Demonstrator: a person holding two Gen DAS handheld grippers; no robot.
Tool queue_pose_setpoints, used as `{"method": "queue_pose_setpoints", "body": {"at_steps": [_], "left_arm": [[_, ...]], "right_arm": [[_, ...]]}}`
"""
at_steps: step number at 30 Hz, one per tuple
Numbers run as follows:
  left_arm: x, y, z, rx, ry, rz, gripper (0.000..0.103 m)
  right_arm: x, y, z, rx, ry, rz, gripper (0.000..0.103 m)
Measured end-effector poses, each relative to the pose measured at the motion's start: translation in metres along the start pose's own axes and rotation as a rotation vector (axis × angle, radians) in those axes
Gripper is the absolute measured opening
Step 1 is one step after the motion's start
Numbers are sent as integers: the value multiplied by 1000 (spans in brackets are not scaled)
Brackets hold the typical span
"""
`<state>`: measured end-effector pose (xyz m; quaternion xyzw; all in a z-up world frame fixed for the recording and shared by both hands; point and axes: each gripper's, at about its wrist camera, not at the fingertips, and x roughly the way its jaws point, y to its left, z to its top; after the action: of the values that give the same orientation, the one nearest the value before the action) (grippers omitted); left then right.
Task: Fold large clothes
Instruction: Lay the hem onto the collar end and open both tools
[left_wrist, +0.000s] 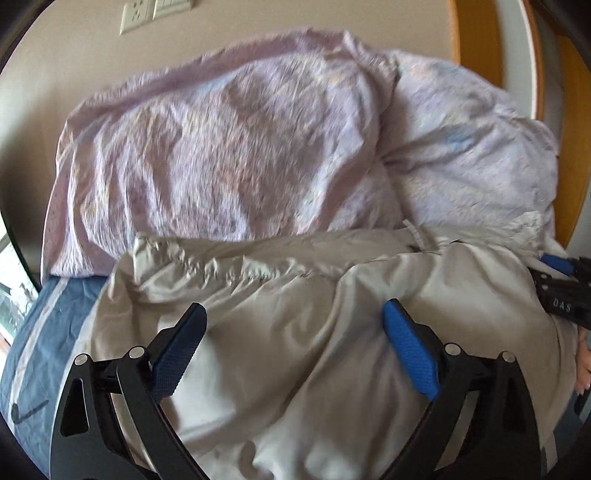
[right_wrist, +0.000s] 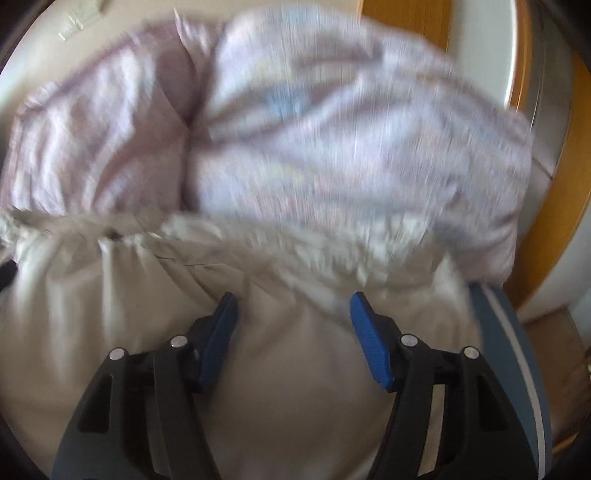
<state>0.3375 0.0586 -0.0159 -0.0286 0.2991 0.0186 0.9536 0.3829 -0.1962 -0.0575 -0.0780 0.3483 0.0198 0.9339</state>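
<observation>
The pale grey garment (left_wrist: 295, 314) lies rumpled on the bed (left_wrist: 44, 332), just before a lilac quilt (left_wrist: 229, 155). Left tool (left_wrist: 293, 332) and right tool (right_wrist: 293, 325) gape above it, gripping nothing.

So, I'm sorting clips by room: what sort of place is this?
Most likely a bedroom: a grey garment lies on a blue bedsheet, with a crumpled lilac duvet behind and wall sockets above.

The garment (left_wrist: 295, 332) lies on the bedsheet (left_wrist: 48, 332) — two pillows (left_wrist: 229, 155) side by side behind it.
</observation>
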Motion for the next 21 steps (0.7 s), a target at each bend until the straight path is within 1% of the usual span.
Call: {"method": "queue_pose_setpoints", "body": {"at_steps": [2, 5, 8, 13, 16, 18, 19, 20, 21], "left_arm": [[15, 3, -2, -26, 28, 3, 98], [27, 5, -1, -52, 37, 3, 99], [38, 10, -1, -78, 48, -4, 101], [51, 13, -4, -93, 42, 5, 102], [55, 12, -6, -92, 42, 19, 102], [56, 11, -6, -80, 64, 24, 102], [50, 11, -6, -77, 77, 28, 102], [44, 11, -5, -79, 77, 32, 102], [31, 12, -5, -91, 59, 28, 102]], "right_arm": [[14, 2, -2, 11, 31, -10, 67], [26, 6, -1, 23, 50, -33, 70], [37, 9, -4, 29, 56, -47, 71], [48, 11, -8, 46, 49, -49, 72], [50, 13, -10, 50, 42, -63, 72], [47, 11, -10, 53, 52, -58, 72], [39, 9, -11, 66, 49, -58, 70], [26, 7, -14, 85, 34, -41, 69], [15, 5, -13, 104, 8, -3, 69]]}}
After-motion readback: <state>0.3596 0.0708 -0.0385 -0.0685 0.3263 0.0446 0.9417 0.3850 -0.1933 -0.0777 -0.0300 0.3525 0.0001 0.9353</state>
